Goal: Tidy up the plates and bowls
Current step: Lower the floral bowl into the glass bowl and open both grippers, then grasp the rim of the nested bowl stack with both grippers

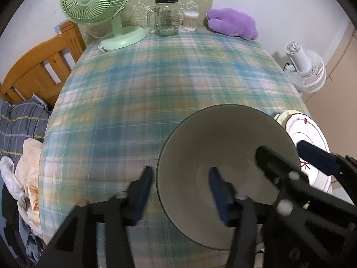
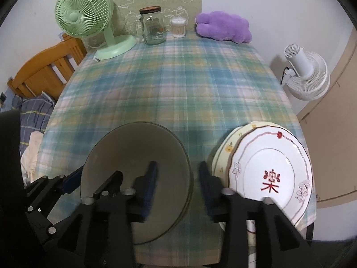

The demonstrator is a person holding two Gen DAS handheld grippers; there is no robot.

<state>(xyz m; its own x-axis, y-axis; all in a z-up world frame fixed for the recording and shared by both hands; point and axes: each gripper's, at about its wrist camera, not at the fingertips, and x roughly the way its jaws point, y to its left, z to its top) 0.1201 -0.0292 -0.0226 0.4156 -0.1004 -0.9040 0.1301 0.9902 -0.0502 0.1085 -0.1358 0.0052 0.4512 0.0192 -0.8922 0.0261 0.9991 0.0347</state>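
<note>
A grey-green round ceramic bowl (image 1: 225, 174) is observed standing upright on the near part of the blue-green plaid tablecloth (image 1: 156, 84), its mouth facing up. Being round, it has no long axis across the table; its only axis is judged to run vertically, without visible tilt. In the right wrist view a second rim line is seen along the bowl's lower right edge, so a nested bowl beneath is suspected but cannot be confirmed.

Just beside the bowl, to its right, a white round plate with a red character and red-flower border (image 2: 271, 178) is seen lying flat on a cream plate with yellow flowers (image 2: 225, 147); the upper plate is shifted off-centre, so the lower rim is exposed at the far left.

The left gripper (image 1: 180, 185) is held with jaws apart, straddling the bowl's left rim: one finger outside, one inside, neither visibly pressing. The right gripper (image 2: 177, 176) is likewise held with jaws apart astride the bowl's right rim, nothing clamped.

Progress is judged late: plates are stacked, the bowl is set down, both grips are released. Remaining work is judged to be squaring the plate stack. No other dishes are seen on the table.
</note>
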